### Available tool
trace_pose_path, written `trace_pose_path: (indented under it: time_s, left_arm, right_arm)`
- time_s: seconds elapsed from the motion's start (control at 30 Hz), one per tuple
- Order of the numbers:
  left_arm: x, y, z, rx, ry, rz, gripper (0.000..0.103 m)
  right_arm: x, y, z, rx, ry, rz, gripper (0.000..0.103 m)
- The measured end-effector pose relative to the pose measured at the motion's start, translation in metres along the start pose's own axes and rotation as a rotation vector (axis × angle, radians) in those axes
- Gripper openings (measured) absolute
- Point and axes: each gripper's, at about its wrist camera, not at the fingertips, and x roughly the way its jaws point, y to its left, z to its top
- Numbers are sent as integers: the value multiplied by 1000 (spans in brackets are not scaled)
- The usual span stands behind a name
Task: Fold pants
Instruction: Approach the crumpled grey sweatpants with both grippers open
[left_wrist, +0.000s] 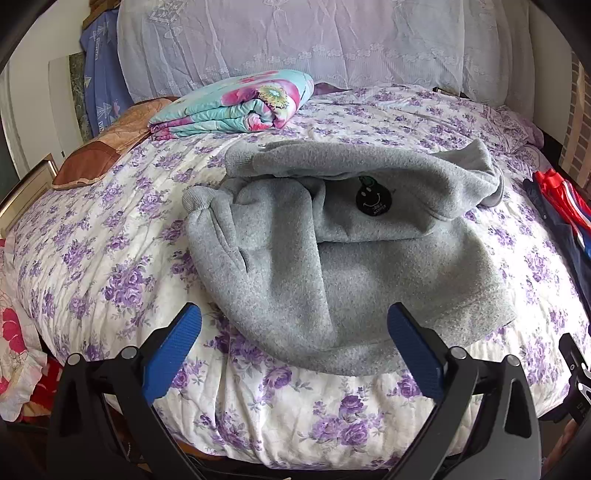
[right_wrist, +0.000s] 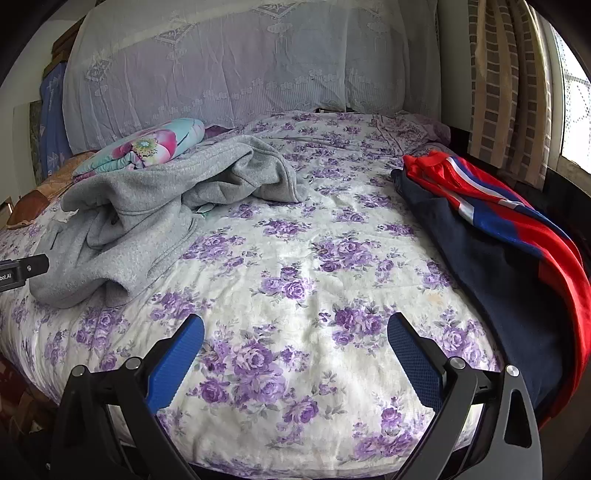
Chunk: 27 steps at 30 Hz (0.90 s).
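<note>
Grey fleece pants (left_wrist: 332, 258) lie crumpled in a loose heap on the bed's purple-flowered sheet (left_wrist: 110, 240). A round black smiley patch (left_wrist: 371, 201) shows among the folds. My left gripper (left_wrist: 294, 314) hovers open over the heap's near edge, with nothing between its blue pads. In the right wrist view the pants (right_wrist: 147, 206) sit at the left. My right gripper (right_wrist: 295, 321) stands open over bare sheet (right_wrist: 295, 258), well apart from the pants.
A folded floral quilt (left_wrist: 236, 107) and a brown pillow (left_wrist: 99, 151) lie at the back left. A red, white and blue garment (right_wrist: 498, 214) rests on a navy one (right_wrist: 498, 280) along the bed's right edge. A lace cloth (right_wrist: 240, 55) hangs behind the bed.
</note>
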Motion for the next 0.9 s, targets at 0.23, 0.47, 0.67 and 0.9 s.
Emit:
trace_pose_path:
  time_s: [0.23,0.47,0.67,0.9]
  left_arm:
    - [0,0,-1,0,-1,0,98]
    - [1,0,-2,0,-2,-2,98]
    - [-1,1,0,-1,-5,2,98]
    - [-2,8,5,-18,-10,3,98]
  right_arm:
    - [1,0,-1,0,6,2,100]
    - [3,-1,-2,-2,13,2,100]
    - [2,-1,-1,-3,9,3,100]
    - [1,0,2,-8,6,2,100]
